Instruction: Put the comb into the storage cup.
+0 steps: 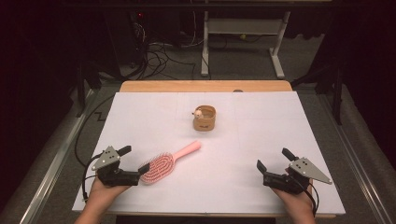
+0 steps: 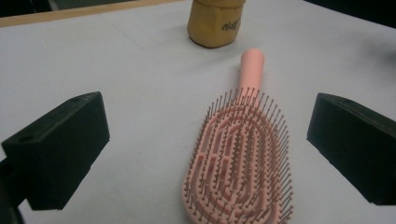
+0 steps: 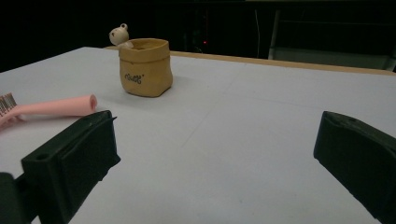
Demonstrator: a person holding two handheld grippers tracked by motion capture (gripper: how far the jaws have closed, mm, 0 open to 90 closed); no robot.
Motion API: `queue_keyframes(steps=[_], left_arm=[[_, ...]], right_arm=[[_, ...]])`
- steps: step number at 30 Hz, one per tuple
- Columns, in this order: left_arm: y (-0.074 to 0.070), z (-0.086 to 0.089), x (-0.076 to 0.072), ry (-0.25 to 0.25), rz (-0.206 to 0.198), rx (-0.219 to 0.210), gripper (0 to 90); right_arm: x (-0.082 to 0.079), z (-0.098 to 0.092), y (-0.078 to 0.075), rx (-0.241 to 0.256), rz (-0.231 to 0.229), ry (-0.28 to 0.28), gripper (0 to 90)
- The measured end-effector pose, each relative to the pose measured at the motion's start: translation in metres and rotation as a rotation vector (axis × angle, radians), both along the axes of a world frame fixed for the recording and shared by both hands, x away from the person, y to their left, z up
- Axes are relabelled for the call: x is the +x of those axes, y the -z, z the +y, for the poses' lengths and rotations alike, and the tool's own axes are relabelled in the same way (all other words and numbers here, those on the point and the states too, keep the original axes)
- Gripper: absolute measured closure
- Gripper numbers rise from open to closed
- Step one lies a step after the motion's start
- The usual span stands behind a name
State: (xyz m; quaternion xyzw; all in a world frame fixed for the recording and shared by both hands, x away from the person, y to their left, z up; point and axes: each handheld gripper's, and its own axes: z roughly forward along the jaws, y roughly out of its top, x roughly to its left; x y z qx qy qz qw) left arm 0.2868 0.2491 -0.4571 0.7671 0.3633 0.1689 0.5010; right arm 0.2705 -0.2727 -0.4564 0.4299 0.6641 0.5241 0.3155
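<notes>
A pink hairbrush (image 1: 164,163) lies bristles up on the white table, its handle pointing toward a small tan pouch-shaped pot (image 1: 204,118) with a little bear figure on its rim. My left gripper (image 1: 134,158) is open at the brush's head end; in the left gripper view the brush (image 2: 243,158) lies between the wide-apart jaws, untouched, with the pot (image 2: 215,23) beyond. My right gripper (image 1: 274,159) is open at the front right, nothing between its jaws. The right gripper view has the pot (image 3: 144,67) and the brush handle (image 3: 58,106) at left.
The white table sheet (image 1: 280,126) ends in a wooden strip (image 1: 205,86) at the far side. Beyond it are a desk frame (image 1: 243,42) and cables on the floor. The table's front edge lies just below both hands.
</notes>
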Motion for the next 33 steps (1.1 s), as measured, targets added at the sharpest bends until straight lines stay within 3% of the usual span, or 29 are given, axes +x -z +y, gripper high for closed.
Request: queue_keyframes(steps=[18, 33], left_arm=[[0.012, -0.017, 0.002, 0.04, 0.066, 0.13, 0.0], [0.02, -0.025, 0.01, 0.06, 0.153, 0.222, 1.0]], right_arm=[[0.0, 0.002, 0.0, -0.007, 0.003, -0.007, 0.1], [0.001, 0.002, 0.002, -0.004, 0.01, -0.009, 0.1]])
